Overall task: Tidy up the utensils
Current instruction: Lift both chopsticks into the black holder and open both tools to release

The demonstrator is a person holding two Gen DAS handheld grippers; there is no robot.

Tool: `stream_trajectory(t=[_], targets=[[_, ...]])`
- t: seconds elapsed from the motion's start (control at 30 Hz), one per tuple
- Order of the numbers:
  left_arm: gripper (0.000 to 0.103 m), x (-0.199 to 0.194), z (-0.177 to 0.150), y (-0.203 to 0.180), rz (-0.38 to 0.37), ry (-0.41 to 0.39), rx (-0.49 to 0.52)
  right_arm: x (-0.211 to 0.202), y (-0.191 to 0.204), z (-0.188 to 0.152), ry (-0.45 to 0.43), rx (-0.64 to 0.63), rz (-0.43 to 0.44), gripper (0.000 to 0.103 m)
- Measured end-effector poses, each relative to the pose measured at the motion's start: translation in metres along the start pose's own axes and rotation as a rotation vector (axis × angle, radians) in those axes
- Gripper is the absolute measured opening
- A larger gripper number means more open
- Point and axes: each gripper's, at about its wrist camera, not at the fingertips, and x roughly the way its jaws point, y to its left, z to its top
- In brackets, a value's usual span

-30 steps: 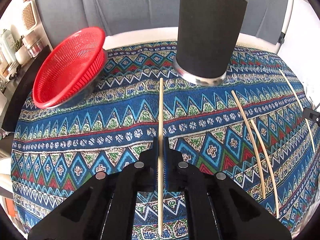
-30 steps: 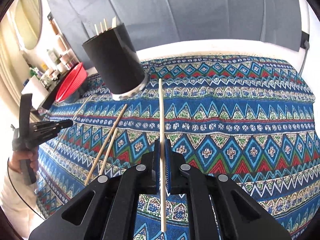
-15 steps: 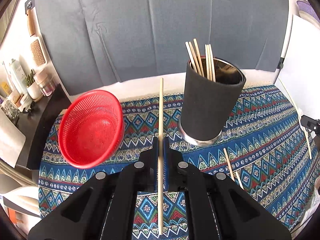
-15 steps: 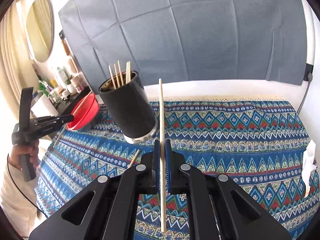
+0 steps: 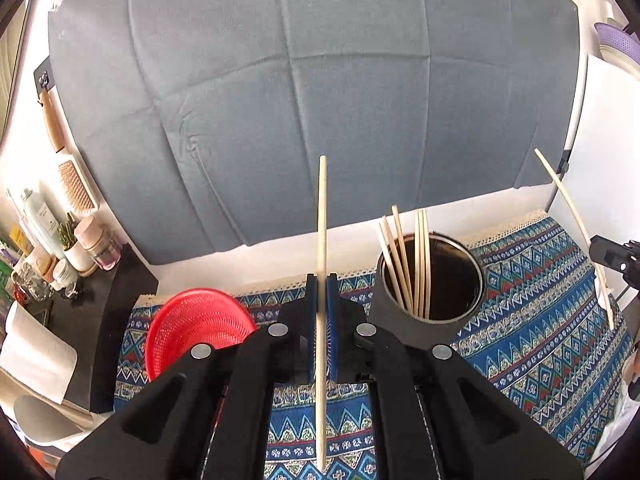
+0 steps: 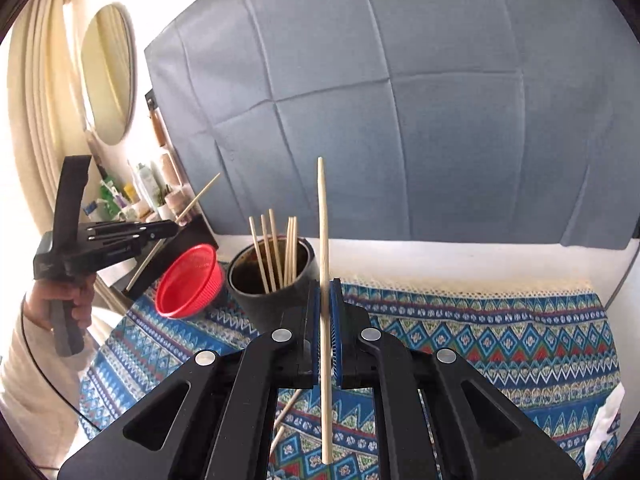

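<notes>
My left gripper (image 5: 321, 288) is shut on a wooden chopstick (image 5: 321, 216), held upright above the patterned cloth, left of the black holder cup (image 5: 428, 304). The cup holds several chopsticks (image 5: 404, 256). My right gripper (image 6: 325, 292) is shut on another chopstick (image 6: 323, 220), just right of the cup (image 6: 276, 284). The left gripper (image 6: 164, 232) with its stick also shows at the left of the right wrist view. The right gripper's stick (image 5: 572, 216) shows at the right edge of the left wrist view.
A red mesh basket (image 5: 192, 324) lies tilted left of the cup. Loose chopsticks (image 6: 286, 412) lie on the patterned tablecloth (image 6: 480, 340) under my right gripper. A dark shelf with bottles and jars (image 5: 60, 248) stands at the left. A grey cloth backdrop (image 5: 320, 100) hangs behind.
Both grippers have risen and tilted up with their chopsticks. The cup's open top and the sticks inside now show from above. The table has dropped lower in both views.
</notes>
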Motion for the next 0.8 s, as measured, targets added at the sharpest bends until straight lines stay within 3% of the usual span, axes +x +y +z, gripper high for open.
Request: stream_trajectory(t=[0.07, 0.2, 0.33, 0.5, 0.63, 0.8], targets=[[0.005, 0.003, 0.010, 0.000, -0.052, 0.006, -0.019, 0.008, 0.003, 0.010, -0.004, -0.006, 0.011, 0.005], [0.005, 0.007, 0.026, -0.004, -0.072, 0.001, -0.003, 0.027, 0.012, 0.025, -0.006, -0.024, 0.035, 0.005], [0.005, 0.010, 0.039, -0.012, -0.046, -0.044, 0.030, 0.048, 0.019, 0.032, -0.012, -0.034, 0.064, 0.005], [0.005, 0.017, 0.044, -0.016, -0.092, -0.109, 0.002, 0.074, 0.029, 0.036, -0.047, -0.029, 0.121, 0.005], [0.005, 0.007, 0.038, -0.022, -0.141, -0.279, -0.014, 0.085, 0.032, 0.033, -0.104, -0.007, 0.172, 0.005], [0.005, -0.007, 0.022, -0.026, -0.210, -0.525, -0.054, 0.078, 0.025, 0.019, -0.326, 0.052, 0.188, 0.005]])
